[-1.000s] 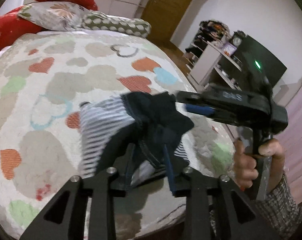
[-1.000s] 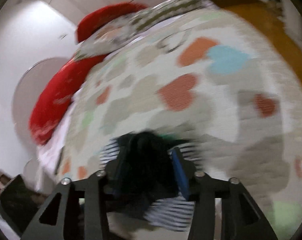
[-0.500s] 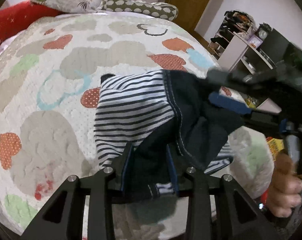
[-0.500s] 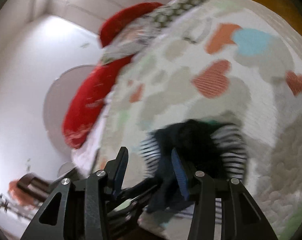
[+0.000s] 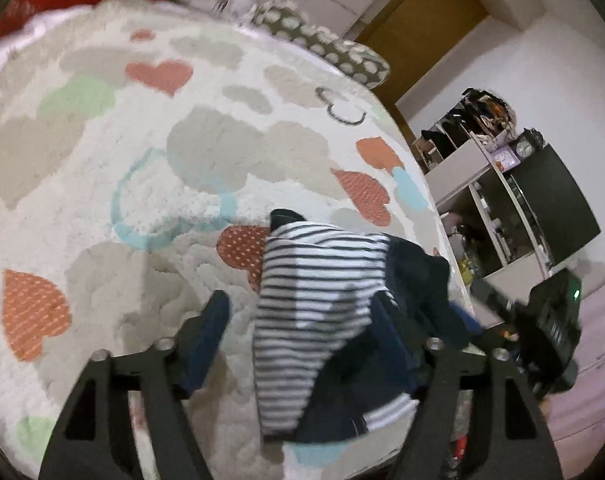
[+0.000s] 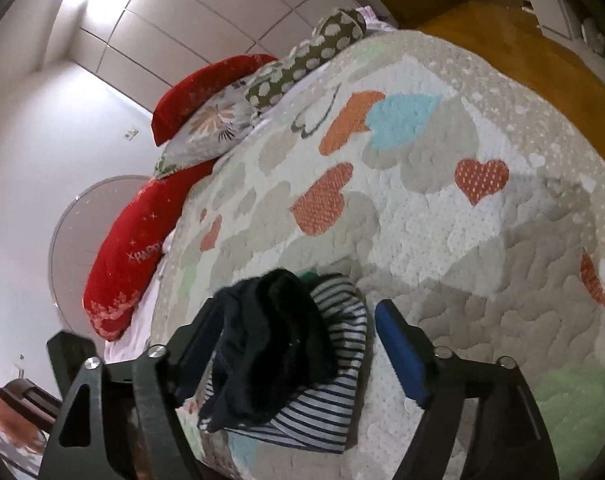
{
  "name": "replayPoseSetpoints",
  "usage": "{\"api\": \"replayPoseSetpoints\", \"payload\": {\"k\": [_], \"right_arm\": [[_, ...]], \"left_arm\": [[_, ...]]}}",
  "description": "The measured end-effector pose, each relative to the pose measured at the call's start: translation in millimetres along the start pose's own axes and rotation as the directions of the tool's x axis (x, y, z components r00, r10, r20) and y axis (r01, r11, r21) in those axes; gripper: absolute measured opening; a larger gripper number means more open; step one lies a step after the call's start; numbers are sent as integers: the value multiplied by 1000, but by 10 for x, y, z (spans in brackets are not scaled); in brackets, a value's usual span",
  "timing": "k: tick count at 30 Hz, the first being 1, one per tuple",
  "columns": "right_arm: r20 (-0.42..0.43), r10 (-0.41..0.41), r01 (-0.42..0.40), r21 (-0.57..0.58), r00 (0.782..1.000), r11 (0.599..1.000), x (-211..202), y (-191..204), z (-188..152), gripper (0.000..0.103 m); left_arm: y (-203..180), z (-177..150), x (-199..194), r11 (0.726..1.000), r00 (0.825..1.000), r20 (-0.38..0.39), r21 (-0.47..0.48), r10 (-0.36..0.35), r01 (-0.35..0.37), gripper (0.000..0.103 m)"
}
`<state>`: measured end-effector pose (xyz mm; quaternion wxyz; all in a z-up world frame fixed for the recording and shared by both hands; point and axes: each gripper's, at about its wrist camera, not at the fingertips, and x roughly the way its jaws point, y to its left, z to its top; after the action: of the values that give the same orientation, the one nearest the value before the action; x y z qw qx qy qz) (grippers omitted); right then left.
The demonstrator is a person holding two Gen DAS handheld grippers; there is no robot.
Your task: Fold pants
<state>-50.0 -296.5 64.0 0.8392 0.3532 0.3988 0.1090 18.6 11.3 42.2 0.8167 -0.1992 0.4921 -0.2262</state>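
Now the pants (image 5: 322,320) are bunched on the bedspread (image 5: 102,200) directly between both spread, empty tongs: left gripper (image 5: 302,344), right gripper (image 6: 294,344), equally near.

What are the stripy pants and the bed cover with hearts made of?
The pants look like soft knit fabric, probably cotton jersey: white with thin dark stripes and a plain navy lining, matte, and they slump in loose folds. The bed cover looks like a padded, stitched quilt, with puffy stitched lines around the printed hearts and a matte surface. The exact fibres can't be told.
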Motion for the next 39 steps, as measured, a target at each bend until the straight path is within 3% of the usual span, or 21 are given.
{"api": "replayPoseSetpoints", "payload": {"k": [4,6,7,8,9,11,15,18,21,22,23,24,25,27,30,32,34,37,39], "right_arm": [[-93,22,-18,36,995,999,283,-88,-61,84],[-125,29,-24,46,992,999,429,-112,-98,84],[-132,30,-25,40,991,999,485,-116,-106,78],[-133,34,-31,29,991,999,523,-102,-97,65],[-144,52,-48,31,988,998,535,-90,-85,47],[-142,85,-83,22,986,996,495,-27,-33,39],[-117,108,-111,-23,987,994,456,158,149,36],[-102,104,-110,-58,989,992,559,322,364,36],[-84,72,-79,-94,994,992,718,424,540,36],[-77,56,-63,-100,995,993,795,430,597,40],[-70,32,-39,-106,997,994,859,420,635,42],[-65,-13,6,-108,998,994,947,388,667,50],[-73,-73,65,-101,995,993,1049,330,688,59],[-89,-115,110,-55,989,992,1104,197,700,59],[-16,-81,80,-11,997,997,810,111,739,59],[59,-66,68,-32,996,997,565,197,787,60],[81,-18,23,-56,997,998,446,326,815,58],[11,137,-136,-59,990,989,503,551,758,51],[-55,201,-204,-40,978,978,655,628,678,51]], "left_arm": [[-51,39,404,997,989,-130,21,-70,73,79],[-125,15,523,997,988,-149,51,-50,58,76],[-181,20,533,995,988,-146,71,-56,67,50],[-205,23,541,994,985,-158,70,-75,87,30],[-221,43,530,993,982,-161,54,-99,109,29],[-259,102,467,992,986,-131,61,-101,110,25],[-288,390,407,995,992,-88,45,-88,92,25],[-348,662,431,997,999,-45,66,-25,27,26],[-349,862,570,994,997,-20,88,68,-66,42],[-318,903,627,991,995,-18,86,103,-101,54],[-252,934,692,985,987,-14,76,157,-156,57],[-184,934,701,982,984,-20,63,178,-177,57],[-132,929,716,983,984,-32,46,177,-175,57],[-1,859,578,994,994,-30,-21,105,-106,57],[24,709,282,993,993,32,-23,114,-113,57],[-33,635,180,991,988,72,-3,134,-134,57],[-135,526,171,991,989,79,32,124,-127,57],[-231,396,341,992,994,30,64,102,-104,57],[-254,285,523,987,990,-7,78,140,-139,57]]}}
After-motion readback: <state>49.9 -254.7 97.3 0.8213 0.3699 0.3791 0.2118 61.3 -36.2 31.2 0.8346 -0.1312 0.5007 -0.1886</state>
